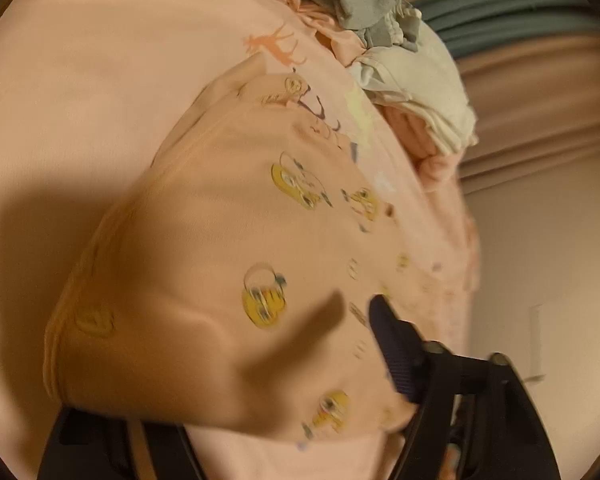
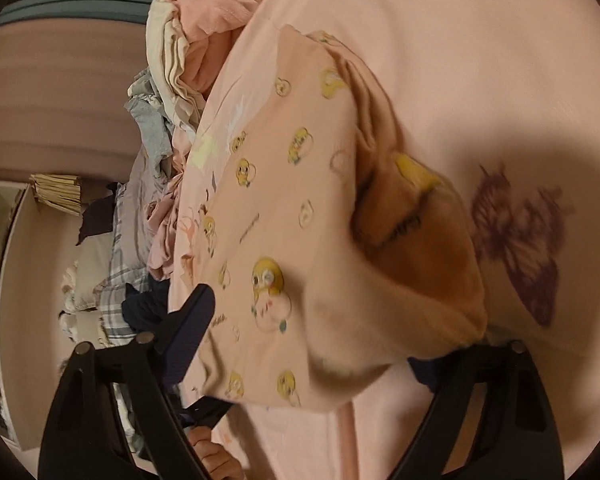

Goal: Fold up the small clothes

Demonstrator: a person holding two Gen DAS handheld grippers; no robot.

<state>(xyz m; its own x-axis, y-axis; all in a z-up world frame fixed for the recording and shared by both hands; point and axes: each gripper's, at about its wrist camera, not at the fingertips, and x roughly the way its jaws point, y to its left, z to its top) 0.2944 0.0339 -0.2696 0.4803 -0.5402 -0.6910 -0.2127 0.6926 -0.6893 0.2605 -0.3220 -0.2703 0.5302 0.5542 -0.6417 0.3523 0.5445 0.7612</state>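
Pink bedsheet (image 2: pixel 480 60), butterfly print (image 2: pixel 516 240), cardboard box (image 2: pixel 16 280).

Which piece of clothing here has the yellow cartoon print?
The peach garment spread right under the right tool; the heaped clothes behind are grey, cream or plain pink.

The peach garment (image 1: pixel 228 248) hid the left gripper's (image 1: pixel 260 408) seven-o'clock finger, and motion blur smeared its yellow chick prints (image 1: pixel 264 300).

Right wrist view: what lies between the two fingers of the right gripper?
The peach chick-print garment fills the gap between the right gripper's fingers, draped over the right one and hiding its tip. Pink bedding lies beneath.
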